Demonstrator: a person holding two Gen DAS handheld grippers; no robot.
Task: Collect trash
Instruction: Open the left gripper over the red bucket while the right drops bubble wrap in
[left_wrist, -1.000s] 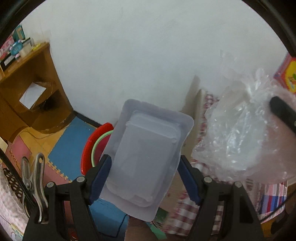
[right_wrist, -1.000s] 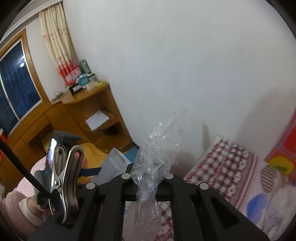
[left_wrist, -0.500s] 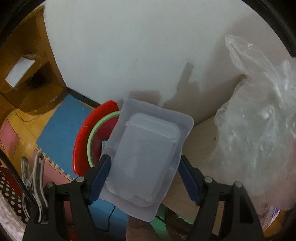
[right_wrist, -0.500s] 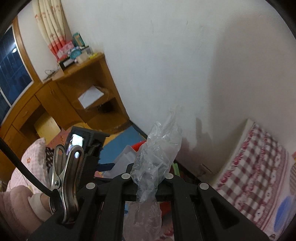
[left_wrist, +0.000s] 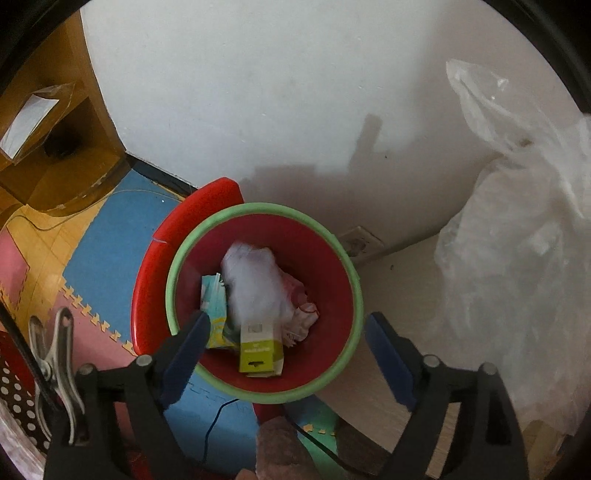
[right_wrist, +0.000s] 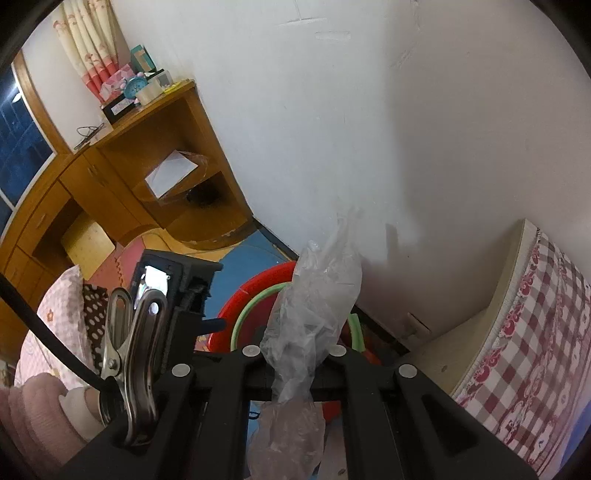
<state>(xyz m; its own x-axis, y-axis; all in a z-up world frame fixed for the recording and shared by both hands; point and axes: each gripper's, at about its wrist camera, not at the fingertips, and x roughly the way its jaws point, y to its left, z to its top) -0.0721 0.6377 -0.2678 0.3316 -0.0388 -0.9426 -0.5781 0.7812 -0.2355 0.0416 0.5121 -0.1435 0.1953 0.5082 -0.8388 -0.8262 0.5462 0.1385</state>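
We held our left gripper (left_wrist: 284, 332) straight over the bin (left_wrist: 356, 284), its jaws just opened wide with nothing between the blue pads (left_wrist: 186, 349). Below them, inside the bin, a pale blurred tray (left_wrist: 255, 280) sat on top of the heap, its outline too smeared to say whether it had settled. Under it lay a green box (left_wrist: 260, 350) at the near side, a teal packet (left_wrist: 213, 306) to the left and crumpled pink-white wrapping (left_wrist: 304, 319) to the right. A red lid or basin (left_wrist: 184, 225) stood against the bin's far-left side, between it and the white wall (left_wrist: 295, 92).

Our right gripper (right_wrist: 295, 354) was clenched on the clear bag (right_wrist: 314, 306), which stood up out of the jaws and trailed below them. It hung just to the right of the bin, near the bed's checked cover (right_wrist: 535, 332), not yet over the opening.

We judged the step in hand to be dropping the bag in next. To do it well, we would move the left gripper clear, bring the right one over the bin's middle, lower it close to the rim, then let go fully. The film is light and may cling to the pads or drift, so a low drop and a small shake should help.

Beyond the bin, the wooden shelf (right_wrist: 155, 155) stood in the far-left corner.
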